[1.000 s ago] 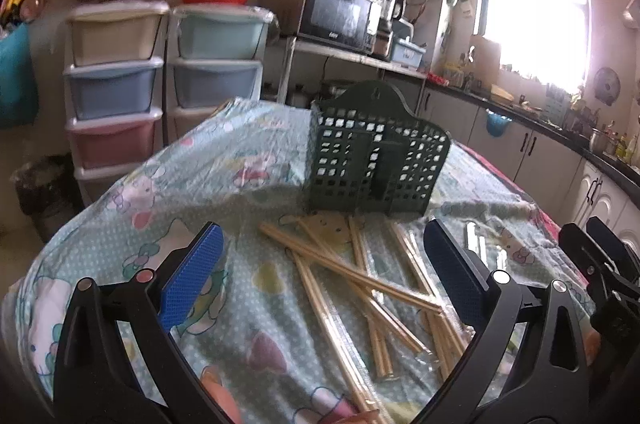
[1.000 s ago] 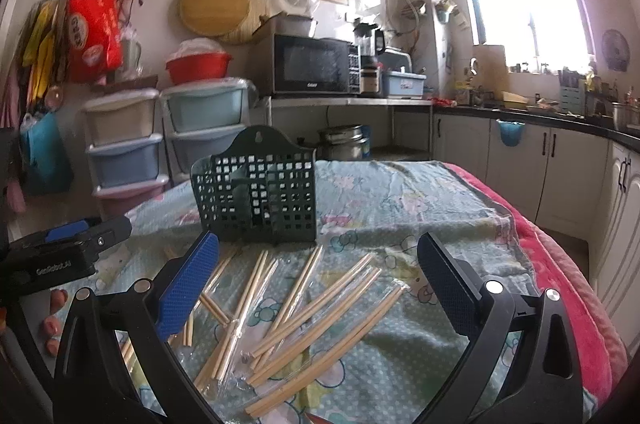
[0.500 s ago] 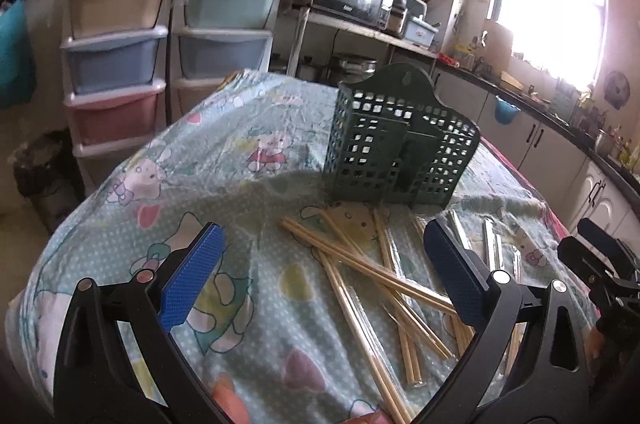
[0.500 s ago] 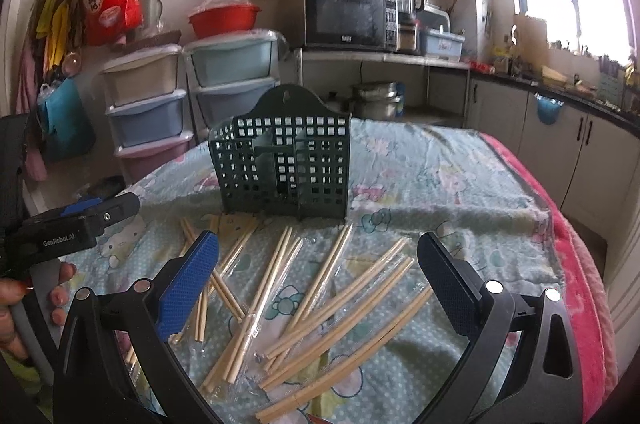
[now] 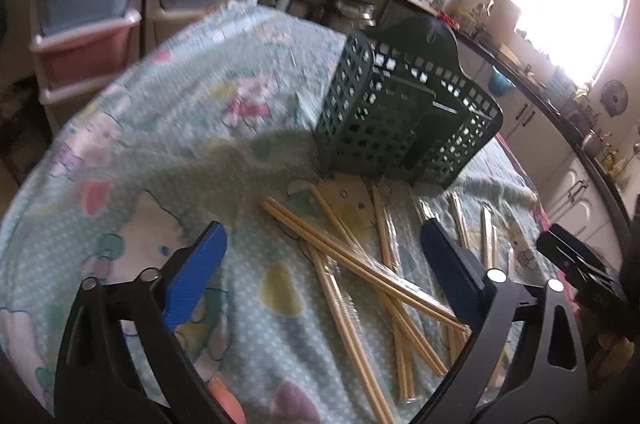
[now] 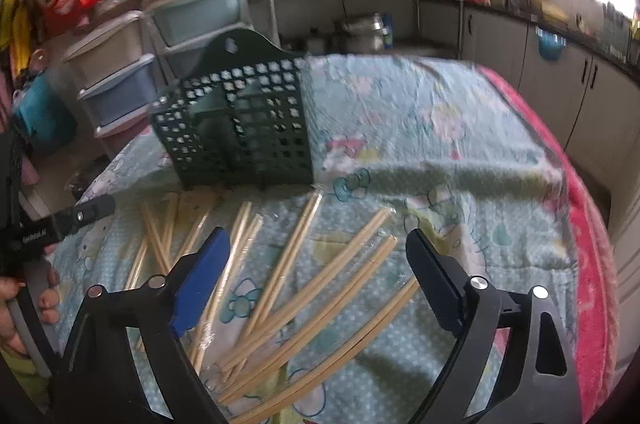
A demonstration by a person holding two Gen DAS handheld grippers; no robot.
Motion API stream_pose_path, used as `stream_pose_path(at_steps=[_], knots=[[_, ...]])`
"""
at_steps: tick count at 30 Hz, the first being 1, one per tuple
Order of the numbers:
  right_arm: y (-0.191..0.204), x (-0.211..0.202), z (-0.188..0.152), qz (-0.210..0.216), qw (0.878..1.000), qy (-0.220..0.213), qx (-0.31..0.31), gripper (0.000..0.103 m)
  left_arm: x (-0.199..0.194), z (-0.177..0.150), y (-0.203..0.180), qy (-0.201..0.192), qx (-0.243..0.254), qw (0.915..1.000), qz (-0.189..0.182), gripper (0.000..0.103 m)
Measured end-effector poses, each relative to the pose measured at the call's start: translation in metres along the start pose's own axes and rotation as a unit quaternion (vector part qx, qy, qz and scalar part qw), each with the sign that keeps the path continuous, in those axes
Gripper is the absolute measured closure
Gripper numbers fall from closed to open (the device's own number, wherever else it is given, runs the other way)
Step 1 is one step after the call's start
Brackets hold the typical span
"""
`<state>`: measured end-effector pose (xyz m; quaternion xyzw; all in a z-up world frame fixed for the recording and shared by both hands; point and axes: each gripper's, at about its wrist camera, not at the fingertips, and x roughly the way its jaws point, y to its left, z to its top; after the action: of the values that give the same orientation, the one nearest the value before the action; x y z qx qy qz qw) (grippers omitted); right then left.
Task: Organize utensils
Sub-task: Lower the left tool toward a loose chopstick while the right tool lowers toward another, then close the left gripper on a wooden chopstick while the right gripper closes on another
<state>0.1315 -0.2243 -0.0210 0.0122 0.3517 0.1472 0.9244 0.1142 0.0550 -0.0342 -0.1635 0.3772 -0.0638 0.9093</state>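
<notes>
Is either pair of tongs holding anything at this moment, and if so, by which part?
Nothing is held. The left tongs and right tongs have just been closing a little but stand open above the chopsticks, pads touching none.

Dark green lattice basket [image 5: 404, 115] stands upright on the worktop, empty as far as visible. Bamboo chopsticks [image 5: 360, 264] in clear sleeves lie flat just in front of it, scattered, several crossing; more fan out rightward [image 6: 320, 288].

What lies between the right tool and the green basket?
Wrapped chopstick pairs scattered on the tablecloth, seen from the right wrist; right tool, basket.
</notes>
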Motion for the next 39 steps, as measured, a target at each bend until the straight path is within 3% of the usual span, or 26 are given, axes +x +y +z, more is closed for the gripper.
stream_pose_path(at_steps=[6, 11, 16, 24, 29, 34, 39], knots=[[-0.023, 0.035, 0.009, 0.024, 0.996, 0.073, 0.041, 0.041, 0.024, 0.004, 0.005, 0.056, -0.020, 0.9979, -0.026, 0.034], [-0.034, 0.055, 0.015, 0.035, 0.992, 0.106, 0.059, 0.054, 0.037, 0.008, 0.015, 0.081, -0.046, 0.9954, -0.024, 0.036], [-0.042, 0.069, 0.020, 0.045, 0.989, 0.124, 0.068, 0.058, 0.052, 0.014, 0.026, 0.098, -0.071, 0.9925, -0.016, 0.043], [-0.056, 0.088, 0.026, 0.040, 0.984, 0.152, 0.089, 0.060, 0.069, 0.027, 0.027, 0.108, -0.069, 0.9917, 0.004, 0.048], [-0.064, 0.100, 0.029, 0.040, 0.980, 0.165, 0.101, 0.065, 0.076, 0.032, 0.028, 0.103, -0.061, 0.9925, 0.027, 0.062], [-0.065, 0.108, 0.032, 0.028, 0.980, 0.171, 0.095, 0.078, 0.080, 0.036, 0.033, 0.097, -0.054, 0.9926, 0.050, 0.088], [-0.068, 0.110, 0.036, 0.023, 0.983, 0.162, 0.087, 0.091, 0.080, 0.038, 0.036, 0.091, -0.049, 0.9933, 0.051, 0.096]])
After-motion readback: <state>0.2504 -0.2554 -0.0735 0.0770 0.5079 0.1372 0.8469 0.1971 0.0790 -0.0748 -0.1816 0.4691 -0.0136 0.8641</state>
